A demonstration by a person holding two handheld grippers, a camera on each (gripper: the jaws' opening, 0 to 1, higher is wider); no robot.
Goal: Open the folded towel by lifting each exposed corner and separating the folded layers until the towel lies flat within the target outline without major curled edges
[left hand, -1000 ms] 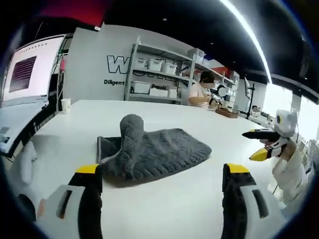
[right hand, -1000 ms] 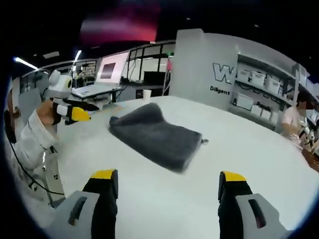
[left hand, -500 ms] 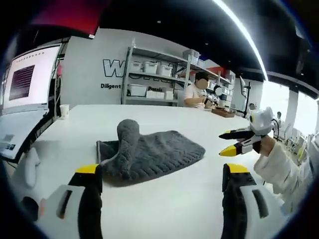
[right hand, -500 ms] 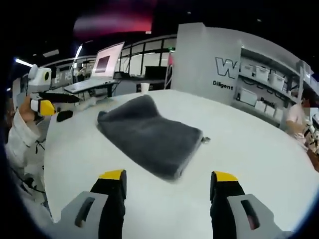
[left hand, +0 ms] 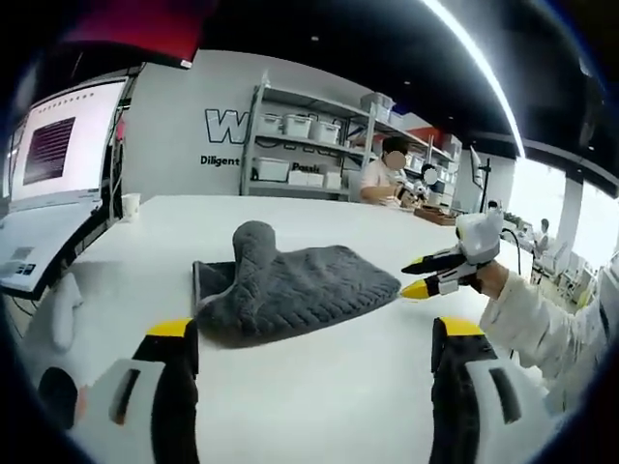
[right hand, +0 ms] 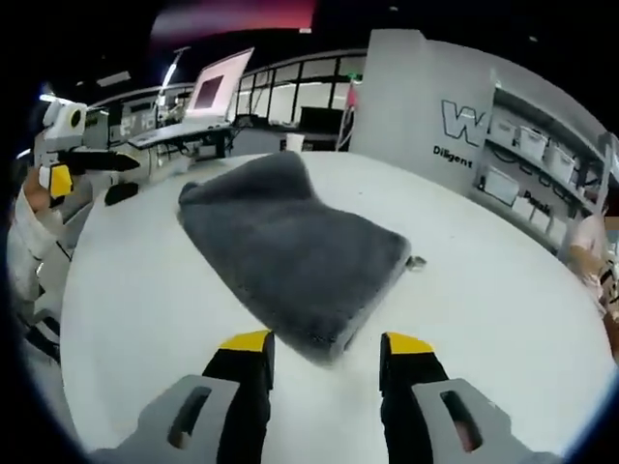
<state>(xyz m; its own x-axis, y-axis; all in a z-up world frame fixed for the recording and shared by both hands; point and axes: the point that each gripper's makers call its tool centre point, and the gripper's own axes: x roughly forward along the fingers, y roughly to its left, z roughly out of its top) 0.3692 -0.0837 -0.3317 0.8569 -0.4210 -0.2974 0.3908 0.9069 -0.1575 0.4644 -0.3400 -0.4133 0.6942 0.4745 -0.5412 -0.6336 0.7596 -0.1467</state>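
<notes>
The right gripper (right hand: 325,346), jaws part-open and empty, hovers at the folded grey towel (right hand: 290,253)'s near corner on the white table (right hand: 503,300). The left gripper (left hand: 317,333) stands wide open, holding nothing, its far side hidden behind the towel's raised fold.

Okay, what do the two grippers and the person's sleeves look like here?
Each gripper has two black jaws with yellow tips and grey housings with slots, as on the left gripper and right gripper. In the left gripper view, the right gripper carries a white box on top. The sleeve behind it is white.
</notes>
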